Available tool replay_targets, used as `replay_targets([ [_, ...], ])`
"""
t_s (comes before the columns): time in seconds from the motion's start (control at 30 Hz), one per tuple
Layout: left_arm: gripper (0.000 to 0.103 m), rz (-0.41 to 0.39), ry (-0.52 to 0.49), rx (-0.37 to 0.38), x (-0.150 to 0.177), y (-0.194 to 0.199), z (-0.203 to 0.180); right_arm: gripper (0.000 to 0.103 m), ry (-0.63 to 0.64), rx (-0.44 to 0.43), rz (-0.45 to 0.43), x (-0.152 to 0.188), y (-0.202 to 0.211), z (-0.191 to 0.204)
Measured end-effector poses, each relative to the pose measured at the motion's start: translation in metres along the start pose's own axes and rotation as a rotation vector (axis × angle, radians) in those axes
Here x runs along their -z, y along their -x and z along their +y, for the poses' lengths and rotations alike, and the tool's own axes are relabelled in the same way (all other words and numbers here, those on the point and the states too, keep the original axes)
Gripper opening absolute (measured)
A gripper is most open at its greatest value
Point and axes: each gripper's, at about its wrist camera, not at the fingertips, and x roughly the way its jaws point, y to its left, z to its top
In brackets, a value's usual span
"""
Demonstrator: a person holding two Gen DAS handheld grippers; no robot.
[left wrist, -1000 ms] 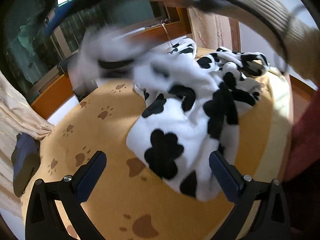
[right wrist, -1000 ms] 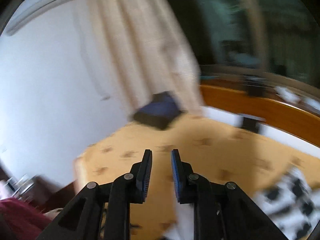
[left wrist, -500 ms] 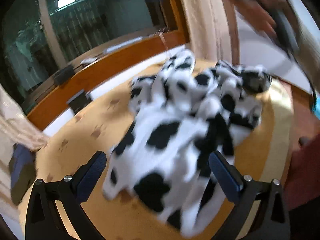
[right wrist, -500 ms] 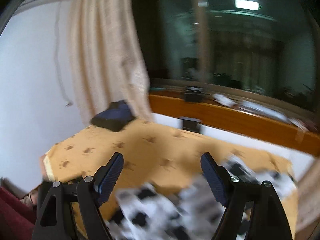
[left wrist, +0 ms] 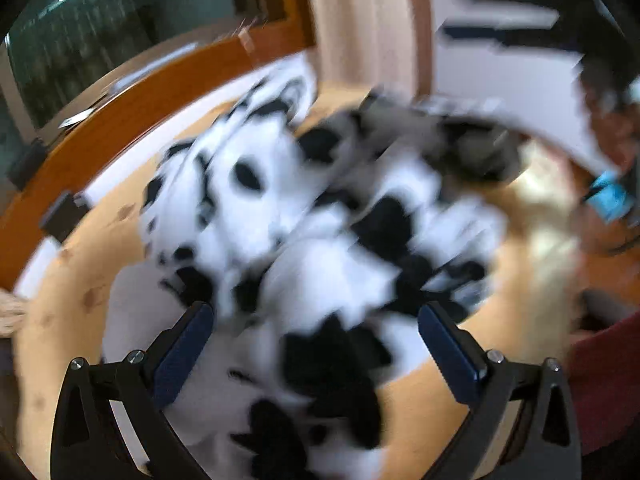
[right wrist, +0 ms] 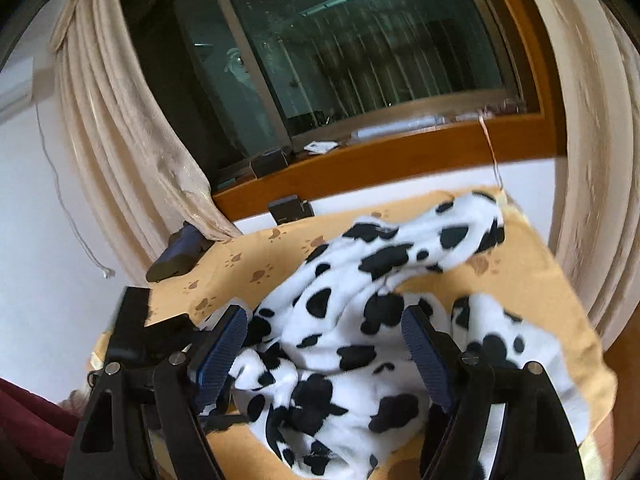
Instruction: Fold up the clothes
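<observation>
A white fleece garment with black cow spots (right wrist: 360,320) lies crumpled on a yellow paw-print table cover (right wrist: 532,264). One part of it stretches toward the far right corner. In the left wrist view the same garment (left wrist: 312,240) is motion-blurred and fills the middle. My left gripper (left wrist: 316,344) is open, its fingers spread over the garment's near part. My right gripper (right wrist: 324,348) is open too, hovering above the heap with cloth showing between its fingers; I cannot tell whether they touch it. The left gripper's black body (right wrist: 136,336) shows at the left of the right wrist view.
A wooden window sill (right wrist: 400,160) with small items runs behind the table, dark glass above it. Beige curtains (right wrist: 120,140) hang at both sides. A dark blue folded item (right wrist: 180,252) sits at the table's far left corner. A red sleeve (left wrist: 600,360) is at the right.
My right gripper went from shut to open, letting the garment fall, and swung down over it. The garment dropped into a heap on the table. My left gripper stayed open and moved closer over it.
</observation>
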Motion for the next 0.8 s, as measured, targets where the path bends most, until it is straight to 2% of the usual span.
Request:
replay_targets([
  [0.1, 0.103, 0.091, 0.024, -0.05, 0.023, -0.012, 0.023, 0.082, -0.002, -0.016, 0.009, 0.011, -0.002, -0.009],
  [0.2, 0.102, 0.111, 0.077, -0.023, 0.038, -0.006, 0.046, 0.082, 0.052, -0.008, 0.021, 0.022, -0.003, -0.005],
  [0.3, 0.096, 0.149, 0.07, -0.097, 0.051, 0.0, 0.055, 0.082, 0.133, 0.015, 0.035, 0.034, -0.002, 0.001],
  [0.37, 0.091, 0.16, 0.075, -0.11, 0.063, 0.006, 0.057, 0.082, 0.203, 0.049, 0.04, 0.044, -0.001, 0.006],
  [0.43, 0.09, 0.14, 0.099, -0.078, 0.072, 0.014, 0.056, 0.082, 0.238, 0.084, 0.062, 0.053, -0.003, 0.005],
  [0.5, 0.087, 0.11, 0.103, -0.055, 0.076, 0.022, 0.05, 0.081, 0.219, 0.083, 0.112, 0.062, -0.009, -0.005],
  [0.63, 0.085, 0.029, 0.07, -0.019, 0.076, 0.036, 0.031, 0.081, 0.098, -0.02, 0.199, 0.075, -0.019, -0.022],
  [0.7, 0.085, -0.006, 0.056, -0.005, 0.075, 0.042, 0.023, 0.081, 0.14, -0.012, 0.215, 0.082, -0.021, -0.015],
  [0.8, 0.085, -0.026, 0.061, -0.024, 0.072, 0.045, 0.02, 0.081, 0.212, 0.011, 0.239, 0.092, -0.025, -0.002],
])
